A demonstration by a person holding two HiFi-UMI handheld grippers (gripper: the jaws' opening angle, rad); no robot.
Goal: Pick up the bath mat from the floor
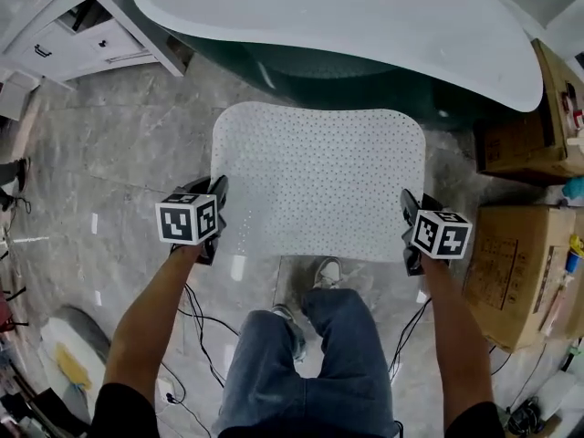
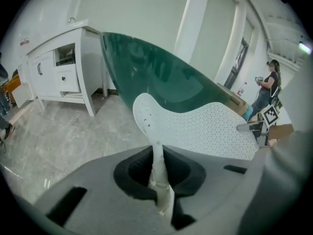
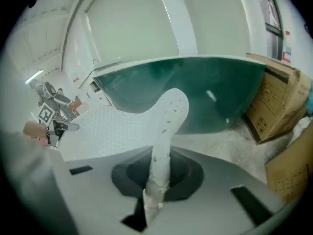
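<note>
- Floor of grey marbled tile fills most of the head view.
- Bathtub, white on top with dark green sides, stands at the far side, just beyond the mat.
- Bath mat, white and dotted with small holes, is spread out flat between the two grippers, over the floor in front of the bathtub. The gripper views show its side edges lifted and a far corner curling up. Whether any part of it touches the floor cannot be told.
- White cabinet stands at the upper left, with one drawer partly out.
- Cardboard boxes are stacked along the right side.
- Person's legs in jeans stand at the mat's near edge, with the shoes just beside it.
- Left gripper is clamped on the mat's left edge. Its own view shows the jaws pressed together on a pinched fold of mat.
- Right gripper is clamped the same way on the mat's right edge, near the front corner.
- Black cables trail across the floor beside the legs.
</note>
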